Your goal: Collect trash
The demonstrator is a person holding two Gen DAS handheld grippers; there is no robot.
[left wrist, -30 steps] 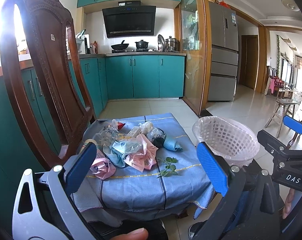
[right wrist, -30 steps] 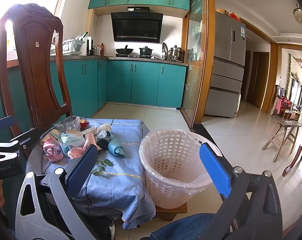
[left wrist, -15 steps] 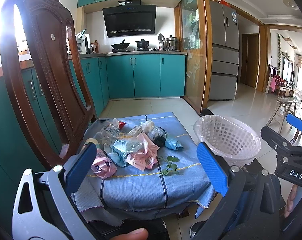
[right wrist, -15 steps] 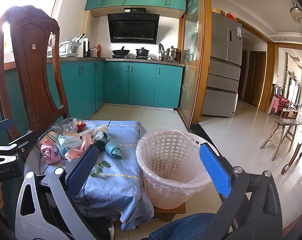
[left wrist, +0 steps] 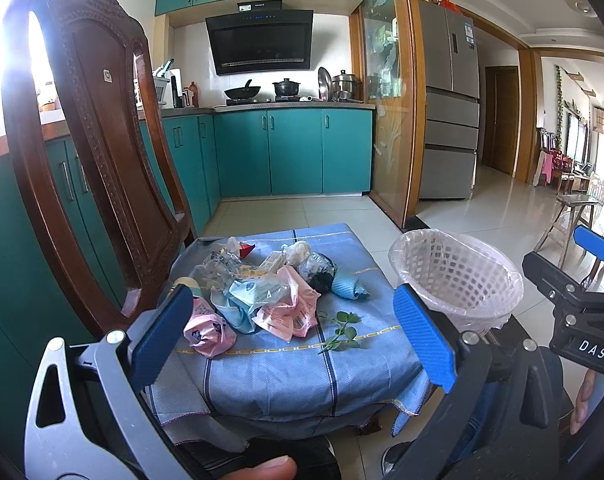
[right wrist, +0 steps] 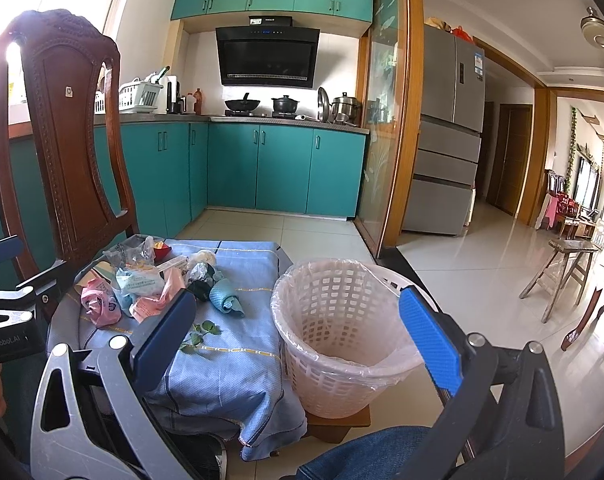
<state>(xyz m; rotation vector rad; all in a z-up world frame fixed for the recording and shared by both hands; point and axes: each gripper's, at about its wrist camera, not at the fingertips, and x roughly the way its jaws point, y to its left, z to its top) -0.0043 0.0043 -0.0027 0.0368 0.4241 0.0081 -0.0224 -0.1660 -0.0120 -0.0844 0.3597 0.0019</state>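
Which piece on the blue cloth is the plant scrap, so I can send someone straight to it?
Start at the low table under the blue cloth, left of the white basket. The wrappers sit heaped at the far side; the green sprig lies alone in front of them, near the yellow stripe. It is the only leafy thing, flat and apart from the heap.

Blue cloth [left wrist: 286, 364] — yellow-striped; pink wrappers [left wrist: 290, 312]; white lattice basket [right wrist: 342, 336].
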